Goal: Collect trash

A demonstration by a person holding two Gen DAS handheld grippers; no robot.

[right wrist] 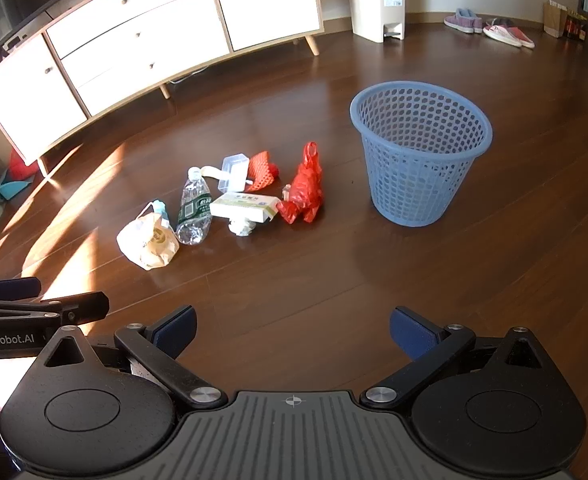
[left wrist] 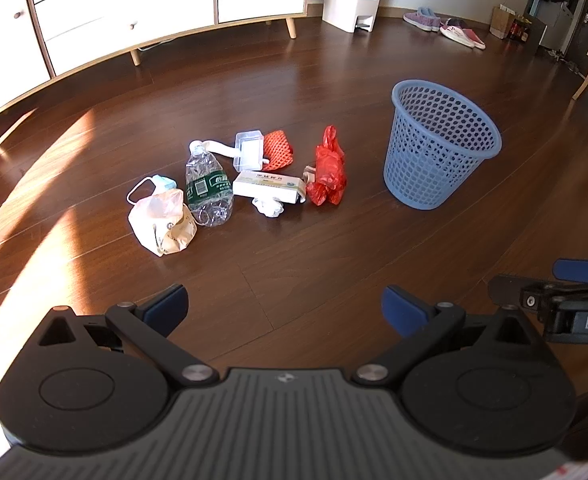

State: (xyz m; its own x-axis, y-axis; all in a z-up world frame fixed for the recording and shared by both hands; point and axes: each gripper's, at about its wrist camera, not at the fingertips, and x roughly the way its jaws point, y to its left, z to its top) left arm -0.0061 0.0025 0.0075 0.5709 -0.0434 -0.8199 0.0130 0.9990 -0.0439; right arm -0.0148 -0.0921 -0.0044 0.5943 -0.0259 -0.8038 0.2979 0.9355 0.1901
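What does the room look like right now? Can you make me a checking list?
Surface: dark wood floor, sunlit at left.
Job's things: blue basket upright, looks empty; trash pile beside it: plastic bottle, red bag, white box, crumpled tissue, paper bag, face mask, orange net, clear container.
Clutter: slippers by the wall.
Grippers: left claw open, empty; right claw open, empty.
Cables: nothing seen.
Surroundings: white cabinet, pedal bin.

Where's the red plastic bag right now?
The red plastic bag lies on the floor at the right end of the trash pile, beside the white carton, on the side nearest the blue mesh basket.
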